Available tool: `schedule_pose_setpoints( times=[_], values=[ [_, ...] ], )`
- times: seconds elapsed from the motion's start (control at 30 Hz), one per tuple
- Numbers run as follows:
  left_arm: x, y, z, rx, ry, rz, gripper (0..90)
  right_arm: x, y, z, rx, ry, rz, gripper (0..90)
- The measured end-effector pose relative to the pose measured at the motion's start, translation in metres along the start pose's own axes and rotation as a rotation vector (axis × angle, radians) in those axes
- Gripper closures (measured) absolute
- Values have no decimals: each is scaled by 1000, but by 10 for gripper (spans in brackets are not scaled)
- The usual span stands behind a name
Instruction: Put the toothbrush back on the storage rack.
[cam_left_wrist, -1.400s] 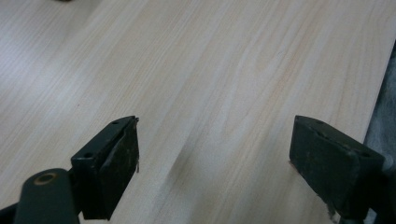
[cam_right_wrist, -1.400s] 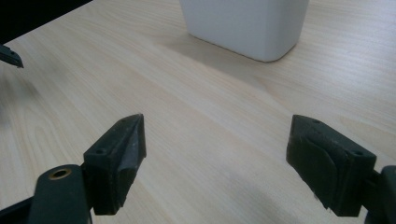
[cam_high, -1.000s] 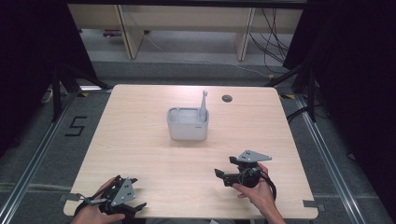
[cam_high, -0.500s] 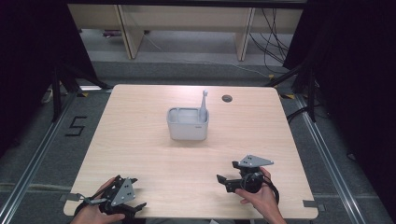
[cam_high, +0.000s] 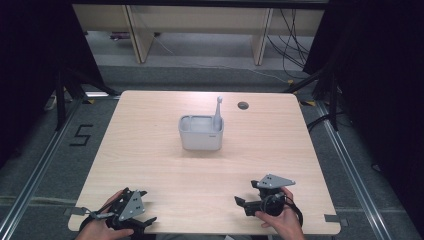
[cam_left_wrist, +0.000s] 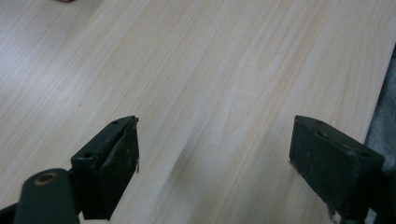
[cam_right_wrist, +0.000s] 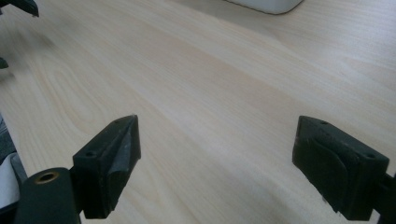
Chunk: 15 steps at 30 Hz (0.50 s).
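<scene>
Cropping white bin (cam_right_wrist: 265, 4) at edge, both tongs agape

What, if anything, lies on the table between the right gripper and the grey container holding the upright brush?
Nothing visible. Bare wood runs from the right gripper, jaws open, near the table's front edge, to the grey container at mid-table, with the brush upright in its right corner.

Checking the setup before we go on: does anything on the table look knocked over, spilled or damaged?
Nothing stands out. The white rectangular plastic container sits upright mid-table with a grey toothbrush-like stick standing in its corner. The light wooden table shows no spill. Both grippers, left and right, are open and empty.
</scene>
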<state>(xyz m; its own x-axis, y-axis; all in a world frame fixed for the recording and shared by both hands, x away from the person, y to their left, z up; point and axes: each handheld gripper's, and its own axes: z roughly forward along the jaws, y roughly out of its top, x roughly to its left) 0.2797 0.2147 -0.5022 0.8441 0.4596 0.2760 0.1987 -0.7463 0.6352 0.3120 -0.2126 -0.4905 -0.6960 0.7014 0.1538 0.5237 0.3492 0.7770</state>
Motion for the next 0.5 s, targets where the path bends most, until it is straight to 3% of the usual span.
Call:
schedule_pose_setpoints(
  times=[0.03, 0.1, 0.13, 0.2, 0.23, 0.27, 0.3, 0.37, 0.4, 0.5],
  values=[
    [0, 0, 0, 0, -5, 0, 156, 2, -1, -2, -2, -15, 12, 162],
    [0, 0, 0, -2, -3, -2, 156, 3, -4, -2, 1, 2, 17, 162],
    [0, 0, 0, 0, 2, 1, 156, 2, -5, -3, 2, -1, -2, 162],
    [0, 0, 0, 0, 0, 0, 156, 5, -8, -4, 14, 10, 30, 162],
    [0, 0, 0, 1, -2, 1, 156, 6, -9, -5, 24, -4, 18, 162],
    [0, 0, 0, -1, -10, -1, 157, 6, -10, -5, 31, 13, 17, 162],
    [0, 0, 0, 0, -6, 0, 156, 9, -11, -6, 38, -9, 39, 162],
    [0, 0, 0, -1, -6, -1, 156, 7, -12, -6, 29, -16, -13, 162],
    [0, 0, 0, 0, -5, -1, 156, 9, -13, -7, 36, -12, 6, 162],
    [0, 0, 0, 0, -6, 0, 156, 10, -15, -7, 42, -11, -5, 162]
  ],
)
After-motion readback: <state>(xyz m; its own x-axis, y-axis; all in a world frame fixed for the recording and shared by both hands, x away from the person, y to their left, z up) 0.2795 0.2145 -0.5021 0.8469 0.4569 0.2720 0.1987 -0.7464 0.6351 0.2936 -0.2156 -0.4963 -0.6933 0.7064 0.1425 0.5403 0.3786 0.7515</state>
